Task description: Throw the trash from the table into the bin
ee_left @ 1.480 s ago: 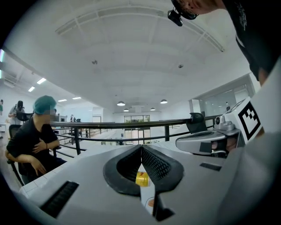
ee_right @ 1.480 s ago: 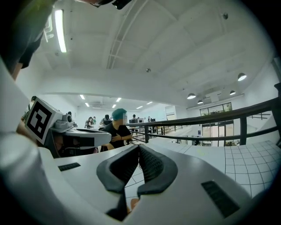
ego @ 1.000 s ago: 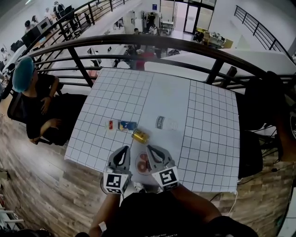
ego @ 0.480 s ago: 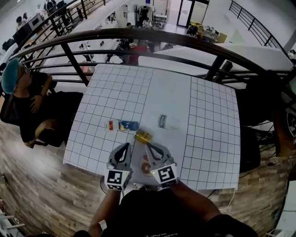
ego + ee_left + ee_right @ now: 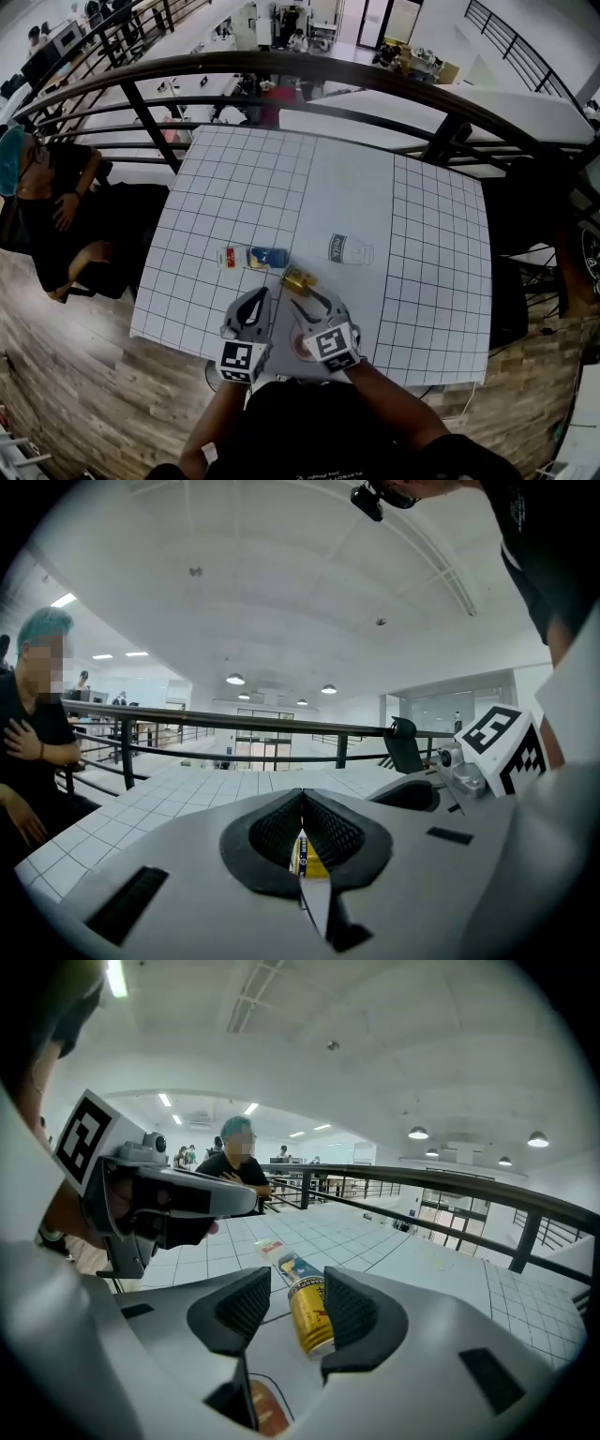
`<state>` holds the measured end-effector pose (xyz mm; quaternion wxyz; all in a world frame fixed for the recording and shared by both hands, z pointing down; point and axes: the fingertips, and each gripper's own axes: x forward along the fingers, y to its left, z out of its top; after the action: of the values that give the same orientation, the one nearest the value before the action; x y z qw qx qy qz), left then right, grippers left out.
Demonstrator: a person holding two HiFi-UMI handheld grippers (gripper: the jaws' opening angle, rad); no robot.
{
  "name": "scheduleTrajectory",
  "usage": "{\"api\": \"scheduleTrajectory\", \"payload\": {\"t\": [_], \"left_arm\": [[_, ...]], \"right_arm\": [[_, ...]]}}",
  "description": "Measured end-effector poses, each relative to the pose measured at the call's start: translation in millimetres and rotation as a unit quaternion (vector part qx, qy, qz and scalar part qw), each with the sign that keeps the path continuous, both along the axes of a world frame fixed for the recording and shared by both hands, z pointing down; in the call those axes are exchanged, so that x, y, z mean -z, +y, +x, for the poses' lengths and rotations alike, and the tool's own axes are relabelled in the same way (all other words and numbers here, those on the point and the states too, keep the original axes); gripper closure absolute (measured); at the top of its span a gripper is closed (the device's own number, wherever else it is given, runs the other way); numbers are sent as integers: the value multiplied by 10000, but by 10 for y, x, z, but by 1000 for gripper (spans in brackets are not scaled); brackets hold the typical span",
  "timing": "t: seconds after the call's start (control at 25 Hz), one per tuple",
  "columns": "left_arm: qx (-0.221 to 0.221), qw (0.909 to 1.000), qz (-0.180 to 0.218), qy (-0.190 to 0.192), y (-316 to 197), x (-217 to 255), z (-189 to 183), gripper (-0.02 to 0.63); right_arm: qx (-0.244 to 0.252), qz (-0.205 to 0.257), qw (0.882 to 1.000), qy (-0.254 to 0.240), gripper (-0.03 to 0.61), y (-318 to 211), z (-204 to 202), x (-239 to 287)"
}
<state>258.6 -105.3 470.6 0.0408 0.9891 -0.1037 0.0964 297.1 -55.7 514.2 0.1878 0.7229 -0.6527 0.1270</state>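
Observation:
A gold can (image 5: 298, 279) lies on its side on the gridded table (image 5: 244, 187). My right gripper (image 5: 312, 300) has just been opening its jaws. They stand open on either side of the gold can (image 5: 309, 1314), with a gap on the left side. My left gripper (image 5: 262, 296) hovers beside it, shut and empty (image 5: 302, 803). Further out lie a blue packet (image 5: 268, 257), a small red-and-white packet (image 5: 228, 256) and a white cup (image 5: 349, 249) on its side. A round red-brown thing (image 5: 300, 345) lies under my right gripper (image 5: 295, 1283).
A dark railing (image 5: 281, 67) runs along the table's far side. A person (image 5: 47, 202) with teal hair sits at the table's left. A dark chair (image 5: 525, 216) stands at the right. The table's near edge (image 5: 169, 339) is right below my grippers.
The right gripper's jaws have opened and it has moved forward and down, so the gold can now lies between them. The left gripper has edged forward, still shut.

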Motion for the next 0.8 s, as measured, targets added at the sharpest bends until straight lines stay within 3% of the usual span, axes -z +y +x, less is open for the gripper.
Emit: {"api": "scheduleTrajectory", "payload": {"t": [0.28,0.8], "left_arm": [[-29,10000,-84,-8,-115,-29,44,591],[-50,9997,-222,15,-221,-147,34,591]], "right_arm": [[258,-798,9964,77,275,-150,40,-333],[612,-1604,9842,438,255,-330,268,-849]]}}
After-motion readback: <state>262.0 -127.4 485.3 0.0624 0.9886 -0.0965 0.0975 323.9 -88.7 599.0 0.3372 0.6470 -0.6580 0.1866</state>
